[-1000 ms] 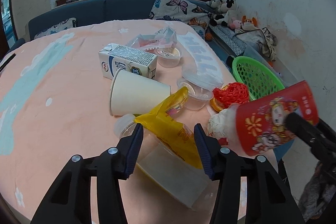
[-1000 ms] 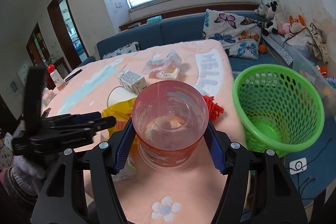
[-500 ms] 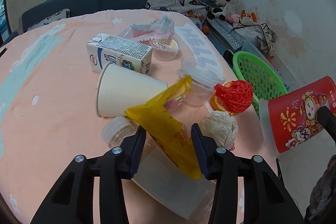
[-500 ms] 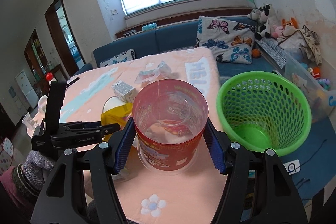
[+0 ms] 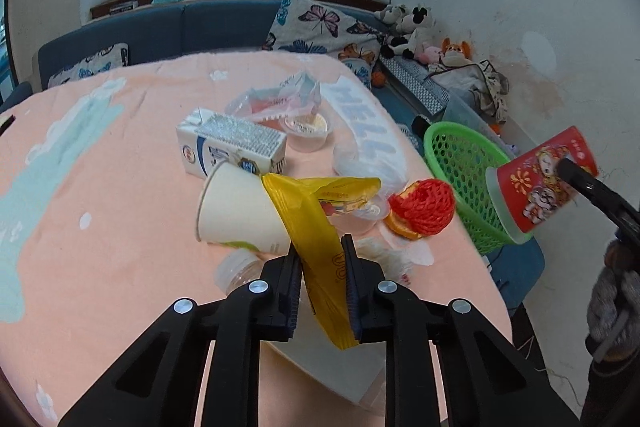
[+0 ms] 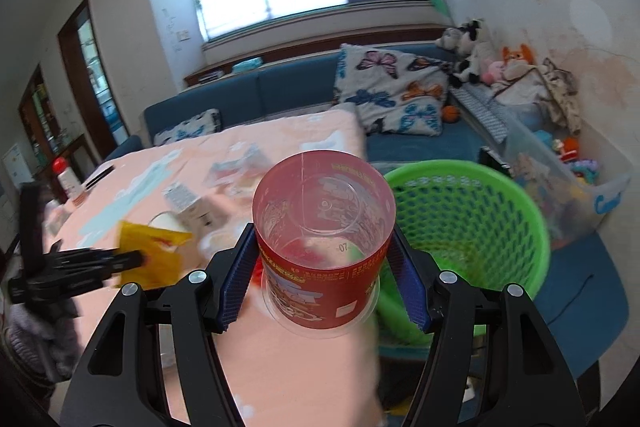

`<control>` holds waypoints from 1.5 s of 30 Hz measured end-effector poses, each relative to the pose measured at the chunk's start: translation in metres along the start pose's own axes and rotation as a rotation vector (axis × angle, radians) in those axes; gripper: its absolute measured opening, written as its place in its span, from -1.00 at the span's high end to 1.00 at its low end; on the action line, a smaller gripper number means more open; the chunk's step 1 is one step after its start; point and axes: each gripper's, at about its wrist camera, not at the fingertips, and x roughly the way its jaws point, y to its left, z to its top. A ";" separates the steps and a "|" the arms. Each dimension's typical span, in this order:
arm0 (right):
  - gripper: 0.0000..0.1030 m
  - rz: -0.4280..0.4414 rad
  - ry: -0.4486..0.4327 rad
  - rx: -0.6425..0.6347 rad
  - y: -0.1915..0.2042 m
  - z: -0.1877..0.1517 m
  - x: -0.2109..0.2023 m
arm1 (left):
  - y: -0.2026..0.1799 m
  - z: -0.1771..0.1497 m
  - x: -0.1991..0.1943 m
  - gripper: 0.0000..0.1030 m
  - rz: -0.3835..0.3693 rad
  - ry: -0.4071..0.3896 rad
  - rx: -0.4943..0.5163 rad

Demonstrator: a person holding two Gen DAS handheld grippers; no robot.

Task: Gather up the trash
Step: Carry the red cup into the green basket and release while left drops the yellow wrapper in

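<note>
Both grippers hold trash at the table's right edge, beside the green basket.

The left gripper (image 5: 320,283) has just been closing its jaws and now pinches the yellow wrapper (image 5: 316,227), which stands up between the pads, lifted over the clutter: a paper cup (image 5: 236,211) lying on its side, a milk carton (image 5: 230,147), a red net (image 5: 424,211). It points steeply down at the table (image 5: 100,227). The right gripper (image 6: 324,267) clamps the red cup (image 6: 324,243) sideways, mouth toward the camera, tilted mildly down. The cup hangs past the table's edge, at the near rim of the basket (image 6: 500,227); open floor lies beyond it.
</note>
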 end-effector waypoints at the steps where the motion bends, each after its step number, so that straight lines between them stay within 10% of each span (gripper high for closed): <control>1: -0.25 -0.024 -0.003 0.007 -0.008 0.002 0.003 | 0.000 0.001 -0.005 0.64 -0.006 -0.011 0.000; 22: -0.26 -0.218 0.286 0.072 -0.106 -0.041 0.139 | -0.067 0.067 0.010 0.64 -0.165 -0.054 0.108; 45: -0.43 -0.194 0.188 0.114 -0.124 -0.042 0.077 | -0.174 0.092 0.109 0.64 -0.247 0.085 0.259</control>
